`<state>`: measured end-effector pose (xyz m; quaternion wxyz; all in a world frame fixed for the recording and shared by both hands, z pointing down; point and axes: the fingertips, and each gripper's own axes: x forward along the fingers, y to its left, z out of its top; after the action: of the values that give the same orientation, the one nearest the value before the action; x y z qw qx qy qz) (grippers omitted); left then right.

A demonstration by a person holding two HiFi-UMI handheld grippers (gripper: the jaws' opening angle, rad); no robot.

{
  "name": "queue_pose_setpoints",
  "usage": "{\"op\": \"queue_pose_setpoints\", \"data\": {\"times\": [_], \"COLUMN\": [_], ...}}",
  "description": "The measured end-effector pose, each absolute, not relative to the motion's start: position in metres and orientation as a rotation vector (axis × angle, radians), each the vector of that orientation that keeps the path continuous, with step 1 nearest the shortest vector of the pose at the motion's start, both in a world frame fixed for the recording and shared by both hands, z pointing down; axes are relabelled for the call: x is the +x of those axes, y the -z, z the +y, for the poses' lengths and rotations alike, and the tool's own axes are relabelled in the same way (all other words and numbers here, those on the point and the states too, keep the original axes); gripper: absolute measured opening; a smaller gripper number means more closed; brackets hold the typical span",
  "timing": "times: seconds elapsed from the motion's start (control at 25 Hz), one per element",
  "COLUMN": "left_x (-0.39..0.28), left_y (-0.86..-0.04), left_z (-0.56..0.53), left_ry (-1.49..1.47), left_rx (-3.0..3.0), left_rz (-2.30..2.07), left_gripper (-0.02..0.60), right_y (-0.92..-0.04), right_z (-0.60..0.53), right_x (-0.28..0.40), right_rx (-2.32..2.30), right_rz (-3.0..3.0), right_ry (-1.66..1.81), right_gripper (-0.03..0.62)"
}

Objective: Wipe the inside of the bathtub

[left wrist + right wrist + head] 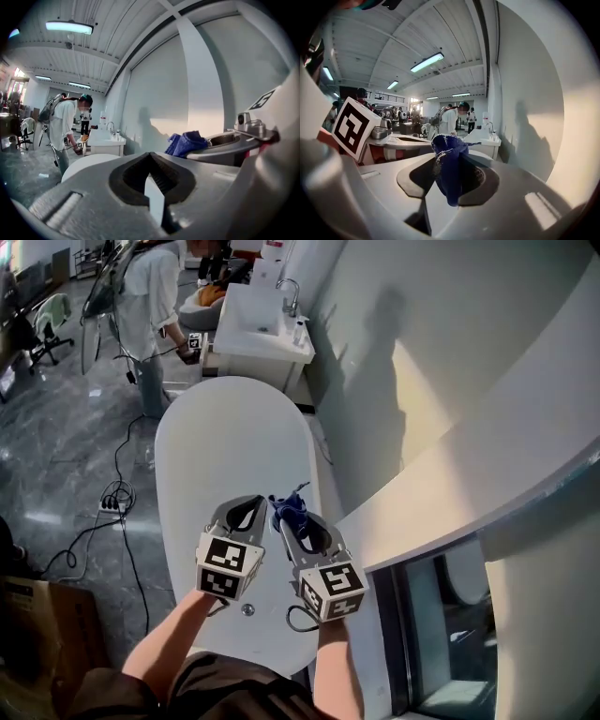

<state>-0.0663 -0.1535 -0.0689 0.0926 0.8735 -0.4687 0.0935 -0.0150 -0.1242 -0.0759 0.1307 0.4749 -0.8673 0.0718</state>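
Note:
The white oval bathtub [234, 442] stretches away from me, its drain [247, 609] near my end. Both grippers hover side by side over that near end. My right gripper [288, 517] is shut on a dark blue cloth [290, 510]; in the right gripper view the cloth [449, 164] bunches up between the jaws and hangs down in front. My left gripper [249, 506] is shut with nothing in it, just left of the cloth. In the left gripper view the left gripper [150, 158] has its jaws meeting, with the cloth [187, 142] off to the right and the tub rim [89, 163] ahead.
A white washbasin unit [258, 329] with a tap stands beyond the tub's far end, and a person [150, 296] stands beside it. A power strip with cables [112, 507] lies on the floor at left, near a cardboard box [37, 634]. A curved white wall [450, 409] runs along the right.

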Motion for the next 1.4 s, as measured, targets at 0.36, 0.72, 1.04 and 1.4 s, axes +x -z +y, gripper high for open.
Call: {"op": "queue_pose_setpoints", "data": {"times": [0.36,0.72,1.04,1.4], "left_x": [-0.053,-0.04,-0.045,-0.045], "left_y": [0.121,0.126,0.118,0.11], "left_z": [-0.137,-0.111,-0.099,-0.094], "left_ry": [-0.118,-0.109,-0.131,-0.145], "left_rx": [2.662,2.681,2.674,2.664], "left_rz": [-1.456,-1.516,-1.536,-1.53], "left_gripper": [0.003,0.003,0.003,0.003], "right_y": [0.146,0.139,0.129,0.131], "right_z": [-0.112,-0.096,-0.083,-0.077], "right_x": [-0.003,0.016,0.011,0.007], "right_rx": [1.577,1.662,1.636,1.623], "right_rz": [-2.601,-2.584,-2.566,-2.585], "right_ry": [-0.038,-0.032,-0.007,0.091], "right_gripper": [0.129,0.127,0.127,0.127]}}
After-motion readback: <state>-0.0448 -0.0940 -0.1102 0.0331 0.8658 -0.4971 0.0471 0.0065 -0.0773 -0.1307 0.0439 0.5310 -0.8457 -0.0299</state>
